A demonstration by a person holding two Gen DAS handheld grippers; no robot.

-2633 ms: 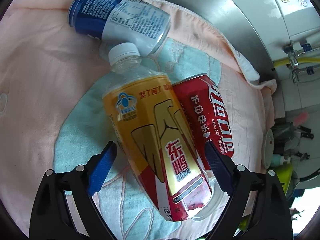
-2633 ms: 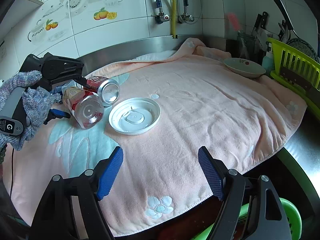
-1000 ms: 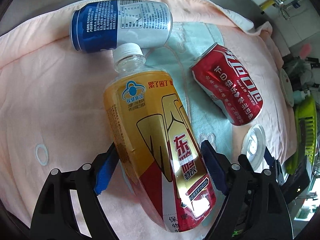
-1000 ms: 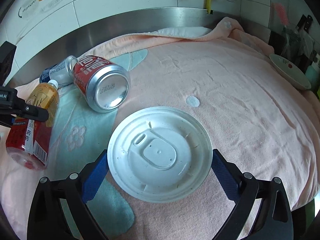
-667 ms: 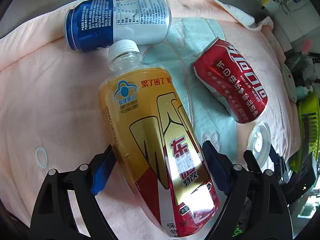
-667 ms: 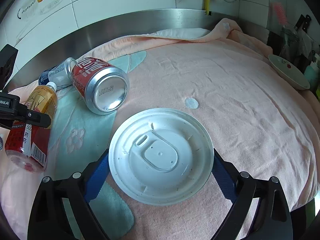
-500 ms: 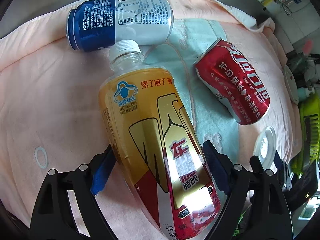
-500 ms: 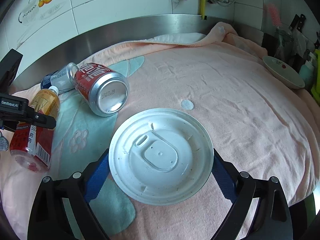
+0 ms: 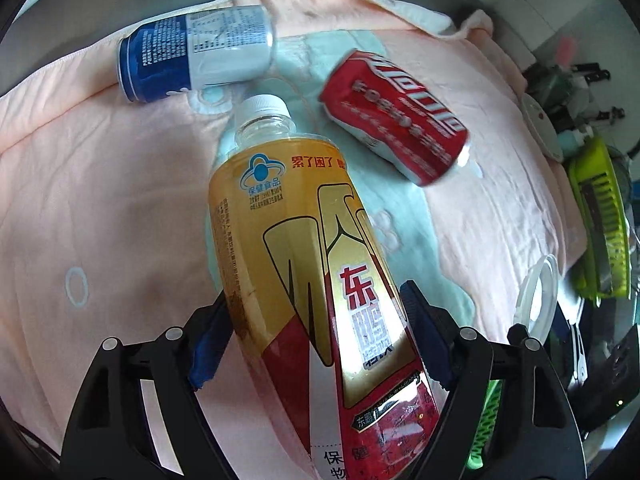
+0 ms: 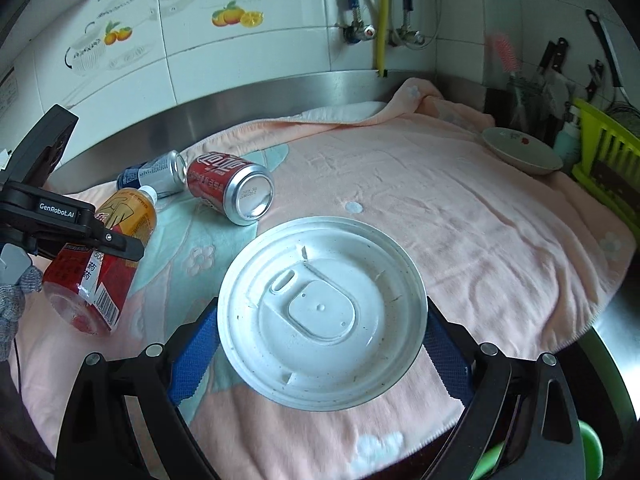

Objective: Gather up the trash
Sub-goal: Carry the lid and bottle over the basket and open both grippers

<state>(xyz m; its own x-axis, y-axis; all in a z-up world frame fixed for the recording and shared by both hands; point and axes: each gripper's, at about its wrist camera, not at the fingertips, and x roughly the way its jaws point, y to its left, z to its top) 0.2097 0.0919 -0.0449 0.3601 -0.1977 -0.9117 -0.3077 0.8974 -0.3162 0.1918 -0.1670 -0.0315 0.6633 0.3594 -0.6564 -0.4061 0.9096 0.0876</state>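
Pick-up step under way: left hand-held gripper [image 9: 316,344] closing, pads clamped on the yellow drink bottle [image 9: 304,264], raised off the towel-covered table [image 10: 460,208]; right hand-held gripper [image 10: 320,340] clamped across the white plastic lid [image 10: 320,308]; next, carry both to a bin, probably the green one [image 10: 588,444] below.

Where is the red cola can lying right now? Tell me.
In the right wrist view, the red cola can lies on its side on the towel, left of centre, beside the blue-and-white can.

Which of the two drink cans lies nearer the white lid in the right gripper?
The red cola can; the blue-and-silver can lies behind it, farther from the white plastic lid.
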